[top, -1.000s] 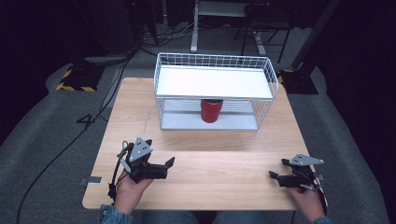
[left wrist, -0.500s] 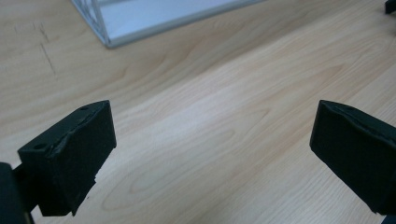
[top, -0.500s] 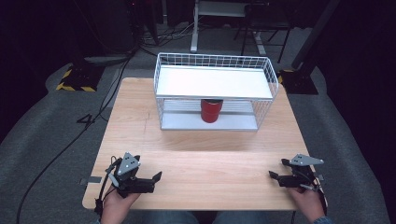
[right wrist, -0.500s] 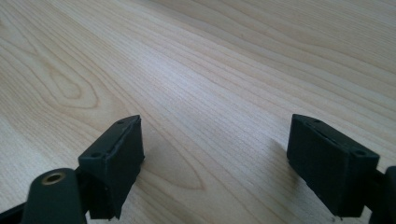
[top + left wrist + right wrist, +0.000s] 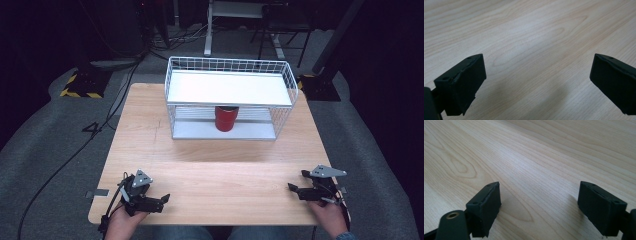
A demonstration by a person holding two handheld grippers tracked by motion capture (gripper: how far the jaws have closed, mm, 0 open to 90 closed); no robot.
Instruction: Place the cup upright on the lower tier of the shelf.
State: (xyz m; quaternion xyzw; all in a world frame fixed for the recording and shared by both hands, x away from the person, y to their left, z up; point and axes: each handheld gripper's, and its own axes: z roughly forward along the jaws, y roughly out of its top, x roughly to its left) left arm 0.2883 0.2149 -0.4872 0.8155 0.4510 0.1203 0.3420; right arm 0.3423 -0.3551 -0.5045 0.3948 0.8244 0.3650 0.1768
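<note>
Cup [image 5: 226, 118] inside wire rack [image 5: 286, 79] at table's [image 5: 210, 170] far edge; 2 grippers near its front corners

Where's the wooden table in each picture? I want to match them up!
High view: the light wooden table fills the middle, with the left gripper and the right gripper near its front edge.
Left gripper view: the table's top lies under and beyond that gripper's two open black jaws.
Right gripper view: the tabletop again lies under and beyond the open jaws.
Shared landmark: the pale wood grain.

Matt pale wood-grain table [image 5: 210, 175], white wire-metal basket [image 5: 230, 75], glossy red cup [image 5: 226, 118], matt black plastic fingers [image 5: 464, 82].
</note>
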